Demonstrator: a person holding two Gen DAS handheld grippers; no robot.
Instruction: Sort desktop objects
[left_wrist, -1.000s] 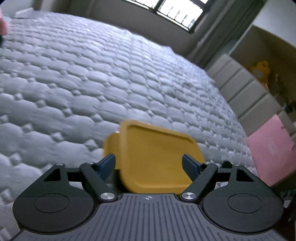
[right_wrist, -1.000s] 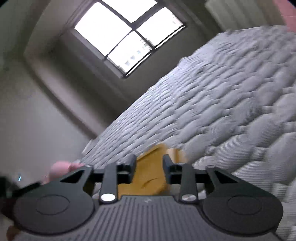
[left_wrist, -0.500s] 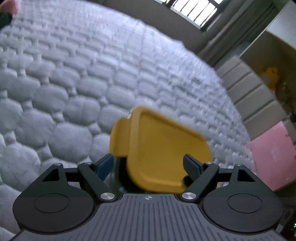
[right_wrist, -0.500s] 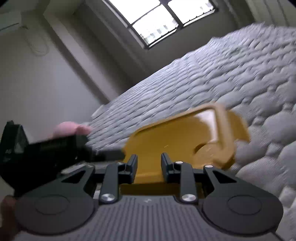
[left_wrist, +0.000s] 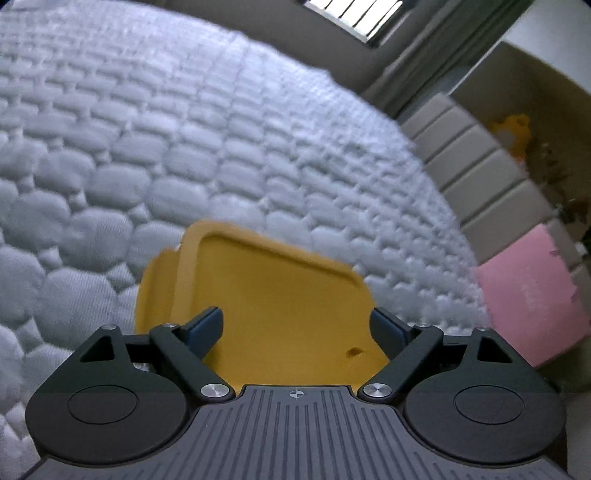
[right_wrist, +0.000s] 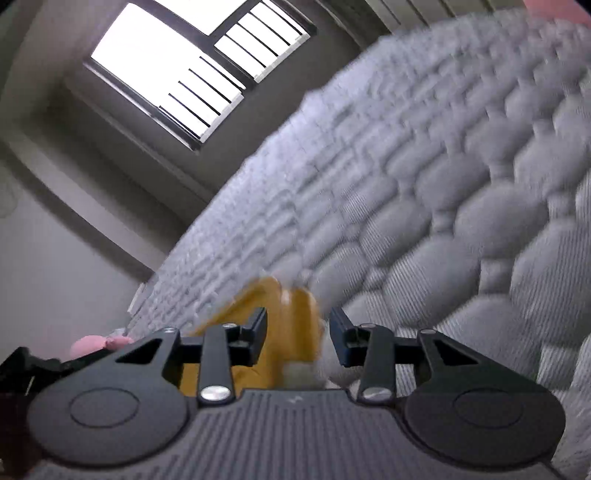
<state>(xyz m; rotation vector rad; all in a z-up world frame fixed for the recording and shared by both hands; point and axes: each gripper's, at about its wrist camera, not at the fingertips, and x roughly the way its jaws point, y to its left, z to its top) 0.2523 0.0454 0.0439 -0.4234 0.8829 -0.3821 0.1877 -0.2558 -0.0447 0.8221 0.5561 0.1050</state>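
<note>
A yellow lidded box (left_wrist: 280, 295) lies on the grey quilted mattress (left_wrist: 184, 147). In the left wrist view its flat lid fills the space between the fingers of my left gripper (left_wrist: 297, 326). Those jaws are opening, and the pads stand at the box's sides without pressing on it. In the right wrist view, which is blurred, a narrow end of the yellow box (right_wrist: 291, 306) sits between the fingers of my right gripper (right_wrist: 297, 332). These jaws are opening too, with gaps on both sides of the box.
A pink flat box (left_wrist: 532, 295) leans at the mattress's right edge below a beige padded headboard (left_wrist: 472, 166). A yellow toy (left_wrist: 513, 133) sits on a shelf behind. A pink object (right_wrist: 96, 343) lies far left, and a window (right_wrist: 177, 74) is beyond the mattress.
The left jaws have spread wider around the box, which tilted up and settled again. The right jaws have let go of the box's edge and parted, and the right view has rolled and dipped.
</note>
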